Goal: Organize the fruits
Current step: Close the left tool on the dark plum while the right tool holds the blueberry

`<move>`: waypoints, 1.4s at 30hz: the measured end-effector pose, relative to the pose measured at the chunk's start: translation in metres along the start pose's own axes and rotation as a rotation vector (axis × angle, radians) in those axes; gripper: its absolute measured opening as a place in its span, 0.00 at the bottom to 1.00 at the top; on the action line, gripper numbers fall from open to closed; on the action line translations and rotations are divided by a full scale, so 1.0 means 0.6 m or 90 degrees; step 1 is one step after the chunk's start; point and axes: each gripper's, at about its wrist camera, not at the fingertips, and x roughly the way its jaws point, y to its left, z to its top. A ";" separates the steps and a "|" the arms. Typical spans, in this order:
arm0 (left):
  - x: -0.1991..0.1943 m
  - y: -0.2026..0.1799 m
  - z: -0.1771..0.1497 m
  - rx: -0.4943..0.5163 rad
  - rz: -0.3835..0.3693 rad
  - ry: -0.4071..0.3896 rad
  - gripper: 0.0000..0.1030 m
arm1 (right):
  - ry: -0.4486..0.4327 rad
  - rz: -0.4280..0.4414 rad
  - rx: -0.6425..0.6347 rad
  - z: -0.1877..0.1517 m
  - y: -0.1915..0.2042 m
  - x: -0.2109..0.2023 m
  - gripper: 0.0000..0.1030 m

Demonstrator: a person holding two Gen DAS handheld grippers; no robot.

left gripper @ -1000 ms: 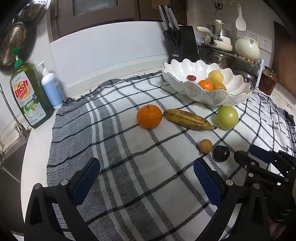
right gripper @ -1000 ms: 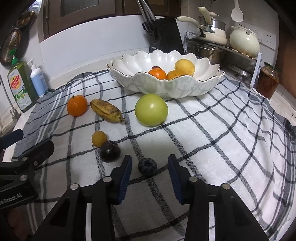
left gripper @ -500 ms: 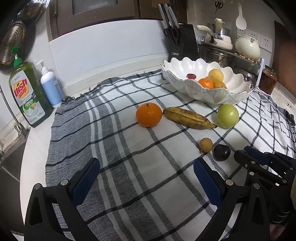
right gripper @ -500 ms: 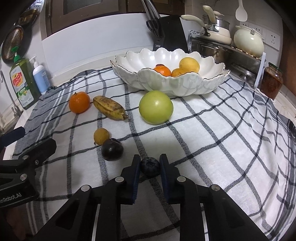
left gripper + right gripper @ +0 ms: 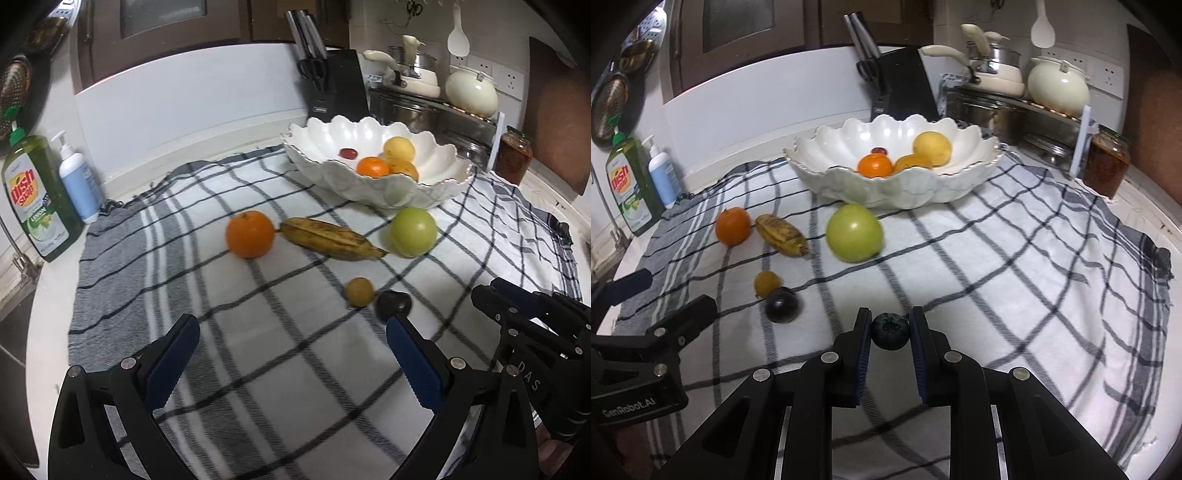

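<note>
Your right gripper (image 5: pixel 889 325) is clamped on the blueberry (image 5: pixel 889 329), both pads pressed against its sides, over the near middle of the checked cloth (image 5: pixel 1015 266). Your left gripper (image 5: pixel 291 354) has its jaws spread wide with nothing between them, hanging over the near left part of the cloth.

Just past the blueberry, to its left, the dark plum (image 5: pixel 781 304) lies on the cloth, touching the small yellow fruit (image 5: pixel 767 282) behind it. Further back, across the middle of the cloth, you have a row: the orange (image 5: pixel 733 226) toward the left edge, the spotted banana (image 5: pixel 781 235) just beside it, and the green apple (image 5: pixel 854 232) near the banana's other end, close to the bowl's foot.

The white scalloped bowl (image 5: pixel 849 181) stands at the far middle of the cloth. In it lie an orange fruit (image 5: pixel 874 165), two yellow fruits (image 5: pixel 932 147) touching one another, and a small red fruit (image 5: pixel 879 150) behind them.

Beyond the cloth's far left corner stand the green dish soap bottle (image 5: pixel 628 184) and a blue pump bottle (image 5: pixel 663 177). Behind the bowl is a black knife block (image 5: pixel 901 88); off the far right corner, a jar (image 5: pixel 1106 164).
</note>
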 end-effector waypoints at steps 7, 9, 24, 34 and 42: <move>0.008 -0.031 -0.001 0.008 -0.010 0.002 0.98 | -0.003 -0.007 0.018 -0.002 -0.035 -0.005 0.22; 0.010 -0.035 -0.001 0.011 -0.009 0.001 0.92 | -0.005 -0.008 0.023 -0.002 -0.044 -0.006 0.22; 0.049 -0.084 0.000 0.019 -0.047 0.039 0.57 | -0.011 -0.005 0.054 0.002 -0.088 0.001 0.22; 0.074 -0.097 0.005 0.024 -0.046 0.067 0.46 | -0.003 0.007 0.069 -0.003 -0.098 0.016 0.22; 0.081 -0.101 0.012 0.026 -0.053 0.069 0.40 | 0.003 0.013 0.077 -0.003 -0.103 0.026 0.22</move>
